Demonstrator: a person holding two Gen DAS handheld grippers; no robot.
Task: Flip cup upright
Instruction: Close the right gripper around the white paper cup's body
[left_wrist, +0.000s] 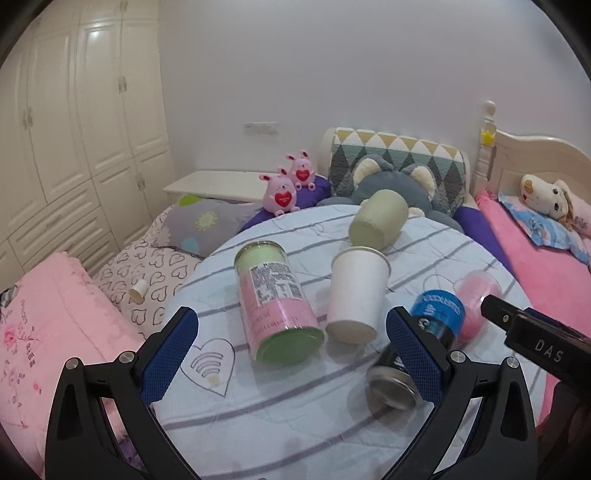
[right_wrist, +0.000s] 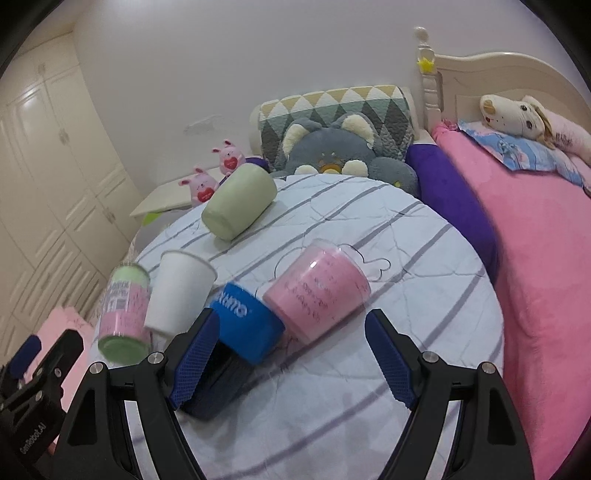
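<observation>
Broadly, the round worktop (left_wrist: 295, 424) under its striped cloth sits on or against the bed (right_wrist: 546, 258), so everything rests on a soft, slightly domed surface, which may be why all five vessels lie on their sides and point different ways. Farthest back is the green mug (left_wrist: 378, 218), its base toward the cameras. Nearer, the tall pink-and-green tumbler (left_wrist: 277, 302) lies lengthwise, almost touching the white paper cup (left_wrist: 356, 295), whose narrow base faces forward. Right of that, the blue-sleeved bottle (right_wrist: 243, 325) lies against the clear pink cup (right_wrist: 319, 291); which one the task means I cannot tell.

Both tools hover low at the near edge, probably to approach a toppled wall side-on. The left claw (left_wrist: 293, 354) is spread wide and empty, framing tumbler and paper cup. The right claw (right_wrist: 290, 360) is likewise apart and empty, bracketing bottle and pink cup, its left pad close beside the bottle.
</observation>
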